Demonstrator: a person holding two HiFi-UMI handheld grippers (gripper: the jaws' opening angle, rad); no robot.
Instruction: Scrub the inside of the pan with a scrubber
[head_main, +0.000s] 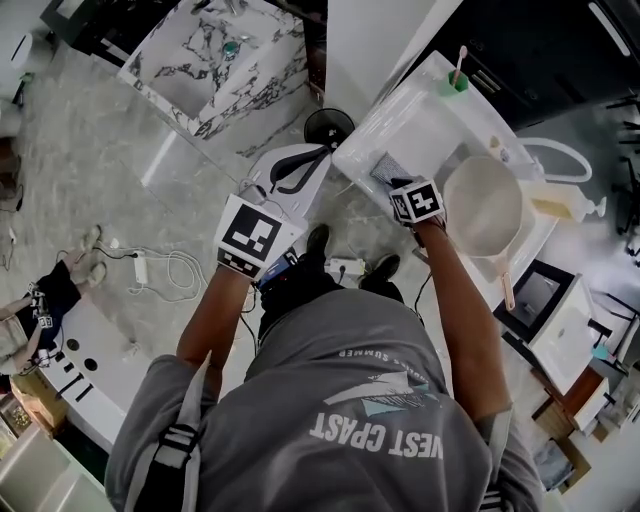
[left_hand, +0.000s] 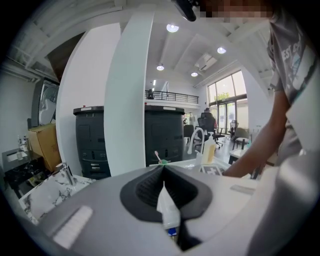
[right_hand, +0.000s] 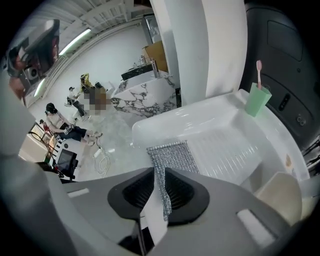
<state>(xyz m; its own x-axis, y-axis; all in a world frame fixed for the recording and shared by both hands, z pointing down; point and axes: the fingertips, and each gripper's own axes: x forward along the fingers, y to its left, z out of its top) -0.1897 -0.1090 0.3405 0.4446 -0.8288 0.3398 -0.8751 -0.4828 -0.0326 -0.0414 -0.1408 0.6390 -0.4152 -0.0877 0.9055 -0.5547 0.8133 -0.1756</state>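
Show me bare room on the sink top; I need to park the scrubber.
The ribbed white drainboard is bare between the silver mesh scrubber in the right gripper and the green plastic cup. The basin side is crowded: the cream round pan occupies it.

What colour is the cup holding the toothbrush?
Light green cup, clearest in the right gripper view.

A pale grey mottled floor is shown, crossed by white cables. A marble-patterned surface is seen beyond. A white column is flanked by dark cabinets. The white ceiling is lit by recessed lamps. Tall windows and a railed mezzanine are seen behind.
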